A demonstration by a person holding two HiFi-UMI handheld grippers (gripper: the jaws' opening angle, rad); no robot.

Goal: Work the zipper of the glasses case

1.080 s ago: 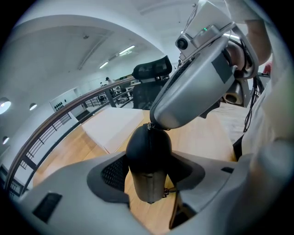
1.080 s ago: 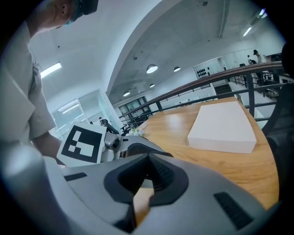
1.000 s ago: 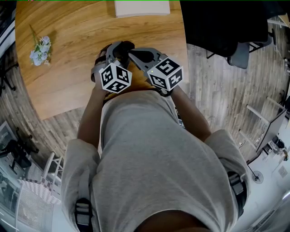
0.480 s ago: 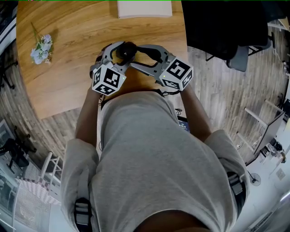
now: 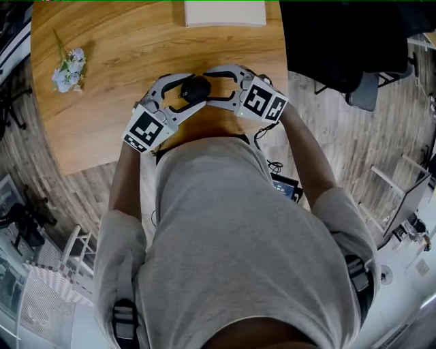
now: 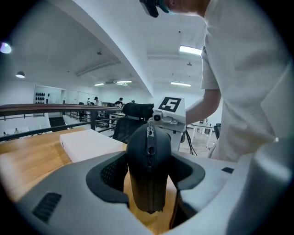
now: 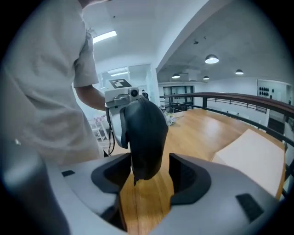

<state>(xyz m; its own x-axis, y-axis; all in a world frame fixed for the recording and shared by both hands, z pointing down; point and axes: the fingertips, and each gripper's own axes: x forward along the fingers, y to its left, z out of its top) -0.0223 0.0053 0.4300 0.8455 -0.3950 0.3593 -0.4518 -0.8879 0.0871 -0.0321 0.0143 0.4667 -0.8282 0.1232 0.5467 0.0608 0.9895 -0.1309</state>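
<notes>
Our left hand-held gripper (image 5: pixel 178 92) clamps the black glasses case (image 6: pixel 148 156), the tabletop (image 5: pixel 102 102) beneath it. Our right hand-held gripper (image 7: pixel 150 179), its jaws just opened, flanks the case's other end without pressing.

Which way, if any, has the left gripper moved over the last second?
Yes: the left gripper, judged by its marker cube in the head view, slid left and farther from the flat white box.
</notes>
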